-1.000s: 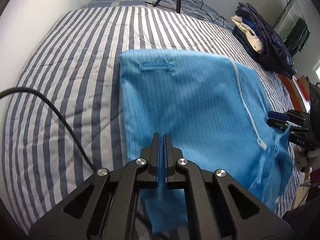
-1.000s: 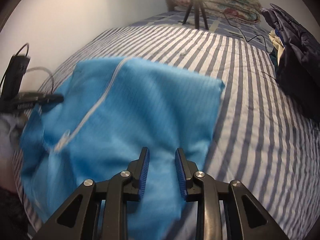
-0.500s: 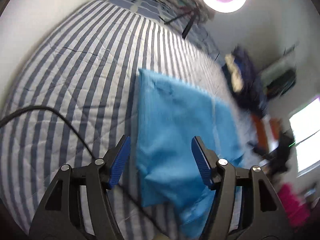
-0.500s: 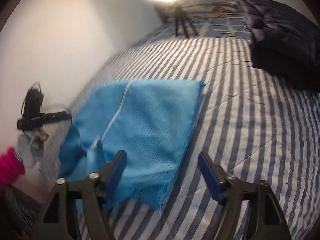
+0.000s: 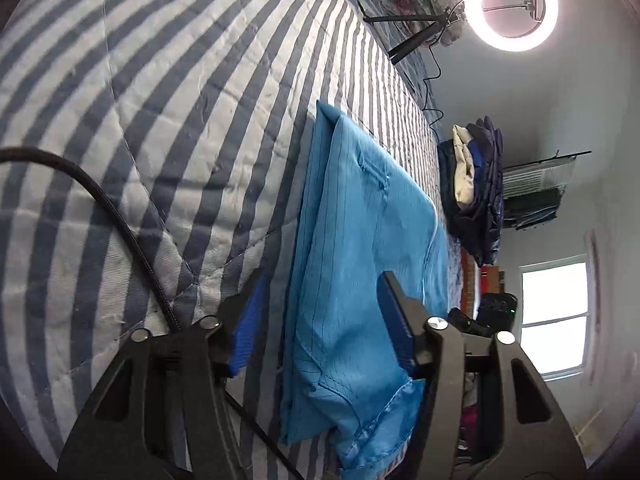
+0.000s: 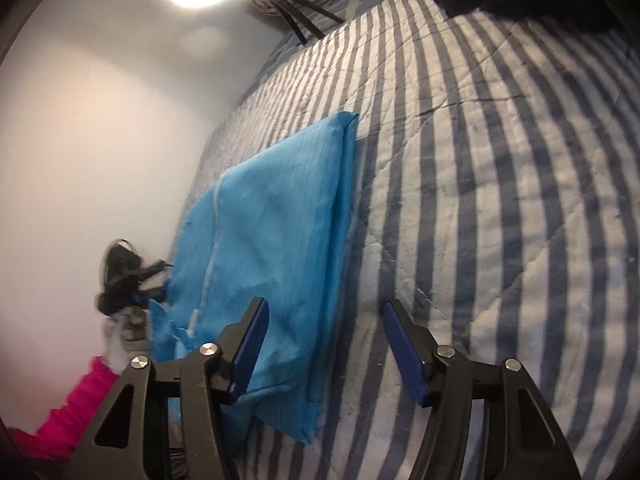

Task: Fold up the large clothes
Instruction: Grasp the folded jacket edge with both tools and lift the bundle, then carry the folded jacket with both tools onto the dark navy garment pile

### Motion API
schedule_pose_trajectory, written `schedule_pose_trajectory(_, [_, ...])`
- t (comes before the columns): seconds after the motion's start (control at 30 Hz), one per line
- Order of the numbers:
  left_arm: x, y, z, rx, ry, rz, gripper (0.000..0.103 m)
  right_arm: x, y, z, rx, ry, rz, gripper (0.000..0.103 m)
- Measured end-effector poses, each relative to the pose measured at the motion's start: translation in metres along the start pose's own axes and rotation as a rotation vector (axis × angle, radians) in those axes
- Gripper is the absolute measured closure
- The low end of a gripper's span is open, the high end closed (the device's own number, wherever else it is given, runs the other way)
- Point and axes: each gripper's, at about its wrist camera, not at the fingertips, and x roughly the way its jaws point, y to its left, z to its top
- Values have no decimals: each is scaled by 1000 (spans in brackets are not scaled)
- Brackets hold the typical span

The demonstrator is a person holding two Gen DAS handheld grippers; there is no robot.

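Note:
A bright blue garment (image 5: 360,248) with a white zipper lies folded flat on the striped bedspread (image 5: 168,112). It also shows in the right wrist view (image 6: 272,240). My left gripper (image 5: 320,320) is open and empty, low over the garment's left near edge. My right gripper (image 6: 324,340) is open and empty, over the garment's right near edge. The left gripper shows small and blurred at the garment's far side in the right wrist view (image 6: 132,280).
A pile of dark and cream clothes (image 5: 476,188) sits at the bed's right side. A ring light on a tripod (image 5: 512,8) stands at the head of the bed. A black cable (image 5: 120,232) crosses the bedspread on the left. A white wall (image 6: 100,140) borders the bed.
My left gripper let go of the blue garment and opened. My right gripper opened wider. Both tilted and dropped lower beside the folded garment, which now lies on the bed.

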Motion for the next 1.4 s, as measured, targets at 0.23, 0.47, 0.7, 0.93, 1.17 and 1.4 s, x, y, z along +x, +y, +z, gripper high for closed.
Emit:
schedule_pose_trajectory(0.23, [10,3,4,15,34,0,61,21,-10,7,58,11,118,64])
schedule_pose_trajectory(0.47, [28,-19,7,59,46,56,67,46,10,15,23,22,138,68])
schedule_pose_trajectory(0.7, [36,-42,-1,142,-2,170,92,45,28,6,-35,25,38,80])
schedule_pose_trajectory(0.93, [27,-81,-14,264,-70,252,98,41,74,1,-160,19,-148,96])
schedule_pose_trajectory(1.17, [14,-114,-32,335,-106,276,98,27,127,-10,-270,0,-281,99])
schedule_pose_trajectory(1.4, [10,-163,-66,458,-139,328,99,-4,165,-28,-374,-24,-375,99])
